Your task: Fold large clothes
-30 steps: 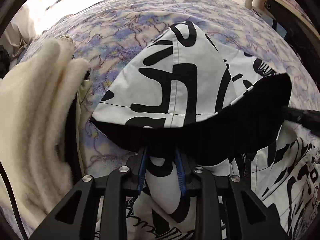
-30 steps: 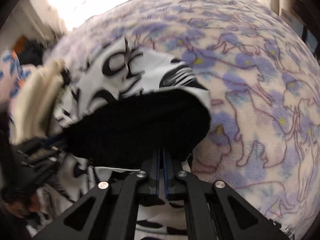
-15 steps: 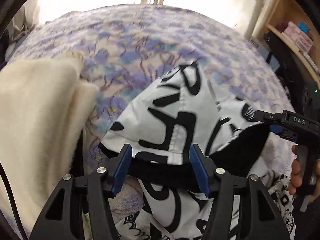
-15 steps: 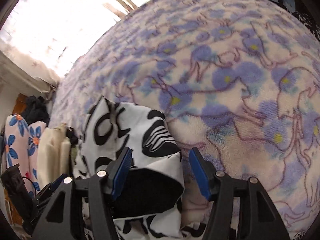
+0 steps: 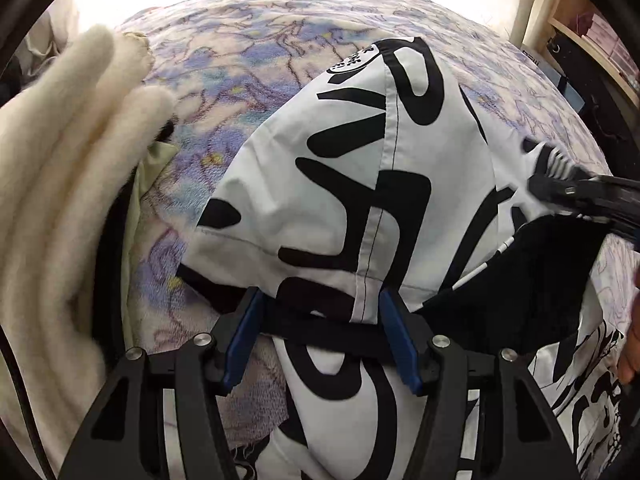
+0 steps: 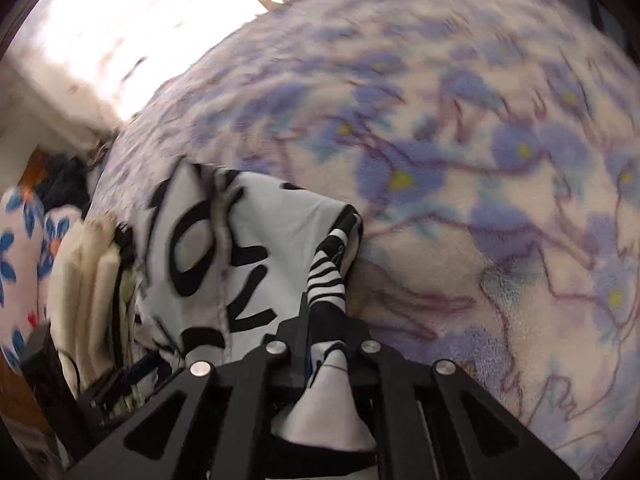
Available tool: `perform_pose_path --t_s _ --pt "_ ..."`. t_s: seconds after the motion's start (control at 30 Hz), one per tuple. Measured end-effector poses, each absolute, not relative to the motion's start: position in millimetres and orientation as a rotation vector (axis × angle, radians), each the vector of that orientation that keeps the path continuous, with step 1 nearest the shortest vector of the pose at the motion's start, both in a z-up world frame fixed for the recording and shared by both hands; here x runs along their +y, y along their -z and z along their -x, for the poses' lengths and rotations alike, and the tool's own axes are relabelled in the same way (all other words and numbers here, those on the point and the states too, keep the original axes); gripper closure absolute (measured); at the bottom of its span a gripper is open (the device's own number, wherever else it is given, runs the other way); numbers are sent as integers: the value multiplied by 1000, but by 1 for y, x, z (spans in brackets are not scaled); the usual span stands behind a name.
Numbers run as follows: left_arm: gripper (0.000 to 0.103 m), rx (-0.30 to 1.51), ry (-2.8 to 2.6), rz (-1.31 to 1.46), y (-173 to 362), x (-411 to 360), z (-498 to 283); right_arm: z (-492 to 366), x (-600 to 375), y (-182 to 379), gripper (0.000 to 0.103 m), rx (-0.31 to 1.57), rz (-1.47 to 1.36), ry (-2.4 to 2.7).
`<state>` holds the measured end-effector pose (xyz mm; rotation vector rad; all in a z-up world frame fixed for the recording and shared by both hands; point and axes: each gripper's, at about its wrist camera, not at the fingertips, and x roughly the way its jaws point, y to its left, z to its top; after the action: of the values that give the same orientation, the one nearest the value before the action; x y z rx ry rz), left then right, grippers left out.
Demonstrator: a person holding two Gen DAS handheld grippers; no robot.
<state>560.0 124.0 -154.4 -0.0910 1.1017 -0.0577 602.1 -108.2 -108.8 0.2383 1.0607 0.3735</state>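
A white garment with bold black lettering and a black lining [image 5: 360, 184] lies bunched on the bed; its hood-like part stands up in front of my left gripper [image 5: 322, 338]. That gripper is open, its blue pads [image 5: 244, 336] wide apart, with a fold of the garment lying loosely between them. In the right wrist view the same garment [image 6: 240, 264] sits at lower left. My right gripper [image 6: 326, 344] is closing its jaws on a striped black-and-white edge, which is pinched between the fingers. The right gripper [image 5: 538, 188] also shows at the garment's right edge.
A floral purple fleece blanket [image 5: 260, 60] covers the bed. A cream fluffy garment [image 5: 60, 200] is piled at the left, with a flowered cloth [image 6: 24, 248] beyond it. A wooden shelf [image 5: 592, 40] stands at the far right. A hand [image 5: 632, 340] shows at the right edge.
My left gripper let go of the fabric and now stands open around it. My right gripper opened, shifted along the garment, and shut on the striped edge.
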Motion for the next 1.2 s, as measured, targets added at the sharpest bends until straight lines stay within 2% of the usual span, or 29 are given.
perform_pose_path --t_s 0.2,0.33,0.5,0.63,0.77,0.93,1.0,1.07,1.13,1.2 --pt "48 1069 88 210 133 141 -517 -498 -81 33 98 740 62 -639" --pt "48 1012 145 221 108 154 -467 -405 -70 15 98 599 314 -744" --pt "48 1029 221 236 100 165 -382 -294 -73 38 98 465 648 -741" --pt "48 1062 250 239 109 171 -319 -250 -95 77 98 465 769 -562" --pt "48 1098 282 278 116 178 -265 -227 -128 99 95 589 677 -421" --pt "47 1102 383 359 107 186 -225 -207 -154 90 94 738 387 -411" --pt "45 1085 425 385 99 189 -221 -200 -158 85 91 765 276 -415" --pt "45 1074 449 409 96 195 -219 -195 -158 82 71 801 128 -439" --pt "44 1071 462 429 96 200 -232 -190 -160 80 59 834 -45 -477" --pt "44 1075 450 448 103 203 -246 -192 -161 83 58 872 -219 -514"
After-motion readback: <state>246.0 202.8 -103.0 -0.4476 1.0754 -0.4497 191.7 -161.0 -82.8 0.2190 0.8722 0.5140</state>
